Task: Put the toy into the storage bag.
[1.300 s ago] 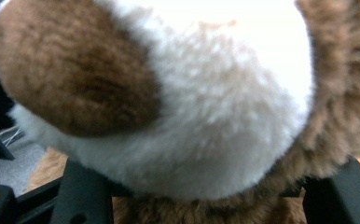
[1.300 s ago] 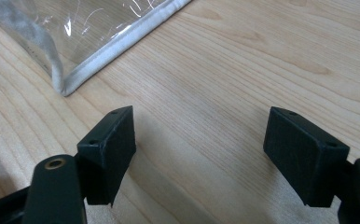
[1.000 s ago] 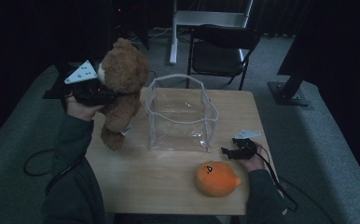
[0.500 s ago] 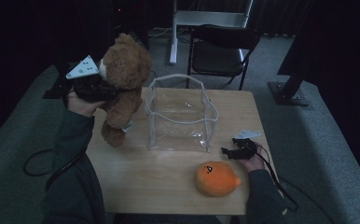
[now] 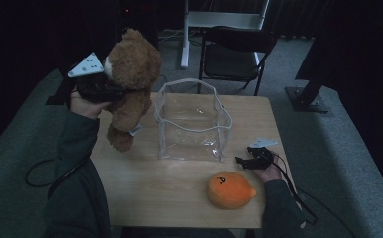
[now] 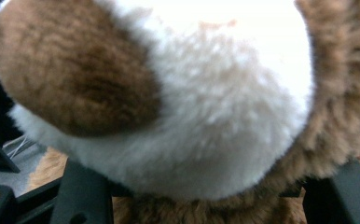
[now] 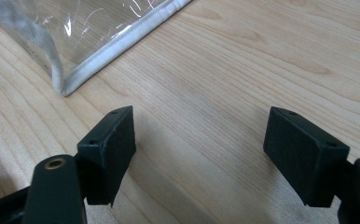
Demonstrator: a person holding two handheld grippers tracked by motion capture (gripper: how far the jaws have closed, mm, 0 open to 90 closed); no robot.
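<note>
Dark surroundings and grey carpet frame a light wooden table (image 5: 179,198) at the centre of the high view; a black folding chair (image 5: 231,54) stands beyond its far edge at upper centre, and a dark stand base (image 5: 306,99) sits on the carpet at right. Near the middle of the table stands a clear plastic bin (image 5: 192,121) with white-trimmed rims, open at the top; bare wood surrounds it on all four sides, with the widest free strip toward the bottom of the frame. At upper left the left gripper (image 5: 97,89) is clenched on a brown teddy bear (image 5: 130,84), which hangs upright above the table's left edge, its foot low over the wood and its body just left of the bin's left wall, apart from it. In the left gripper view the bear's pale muzzle and brown fur (image 6: 192,107) lie pressed between the two black jaws at lower left and lower right. At lower right of the high view the right gripper (image 5: 246,161) rests low beside the bin's near right corner, released and grasping nothing. In the right gripper view its jaws stand wide apart over bare wood, with the bin's corner seam (image 7: 66,86) at upper left, clear of the fingers (image 7: 108,149). An orange plush toy (image 5: 229,189) lies near the table's front edge, just left of the right hand.
</note>
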